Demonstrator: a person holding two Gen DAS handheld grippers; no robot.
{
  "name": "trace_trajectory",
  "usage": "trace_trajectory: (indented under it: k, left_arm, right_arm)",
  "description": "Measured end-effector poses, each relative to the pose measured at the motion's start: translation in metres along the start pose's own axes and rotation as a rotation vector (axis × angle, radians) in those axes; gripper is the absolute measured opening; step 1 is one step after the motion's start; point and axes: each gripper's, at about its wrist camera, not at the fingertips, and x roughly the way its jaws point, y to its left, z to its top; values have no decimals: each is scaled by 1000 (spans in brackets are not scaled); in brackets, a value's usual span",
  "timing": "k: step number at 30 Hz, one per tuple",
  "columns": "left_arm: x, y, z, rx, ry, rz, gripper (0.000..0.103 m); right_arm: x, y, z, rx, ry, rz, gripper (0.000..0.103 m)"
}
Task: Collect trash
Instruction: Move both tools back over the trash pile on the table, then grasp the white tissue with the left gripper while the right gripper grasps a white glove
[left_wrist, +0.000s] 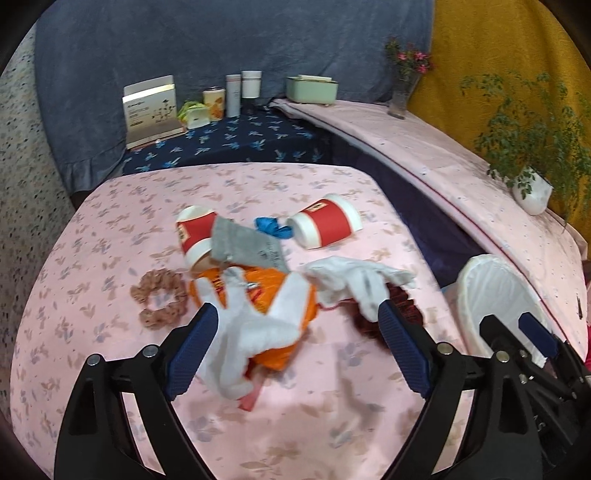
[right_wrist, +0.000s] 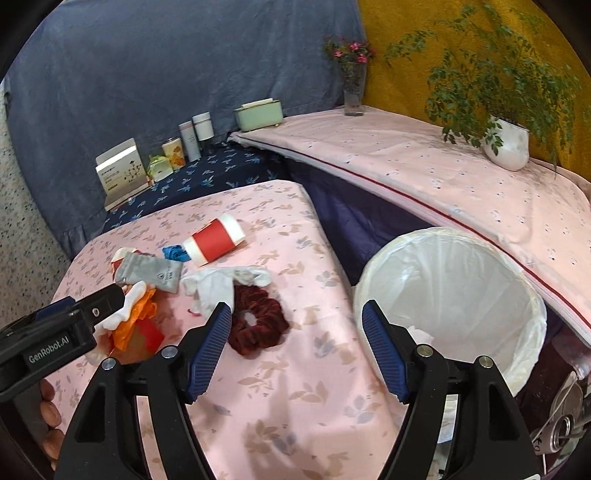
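My left claw (left_wrist: 297, 354) gapes wide above the orange wrapper (left_wrist: 295, 295) and white tissue (left_wrist: 255, 328), gripping nothing; my right claw (right_wrist: 297, 350) stands open and empty between the maroon scrunchie (right_wrist: 258, 321) on the table (right_wrist: 295, 406) and the lined bin (right_wrist: 450, 295)

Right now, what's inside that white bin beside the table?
The bin holds a white plastic liner, and a bit of crumpled white paper lies low inside. The right gripper's finger covers part of the bottom, so anything else there is hidden.
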Motion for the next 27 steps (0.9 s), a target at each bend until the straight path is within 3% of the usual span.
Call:
trace_trajectory:
  k: [9,15,17,22,25,27]
  left_arm:
    - [18,42,-17,-40,57,62,88]
    - [24,61,-21,-76,78,33,88]
    - [23,63,-20,-73,77,6,77]
    - [26,69,-19,-80,113,-70,24]
    - [24,75,-16,-103,117,-111,13]
    - [20,79,-13,-115,108,-128,13]
  right_arm:
    - [16,30,-3,-34,26,24,70]
    - [28,48,-5,-55,45,36,70]
    - [31,53,-6,-60,51,39,70]
    - [38,64,-8,-69,63,47,70]
    - [40,68,-6,-71,62,49,70]
    - [42,70,-3,-72,62,50,70]
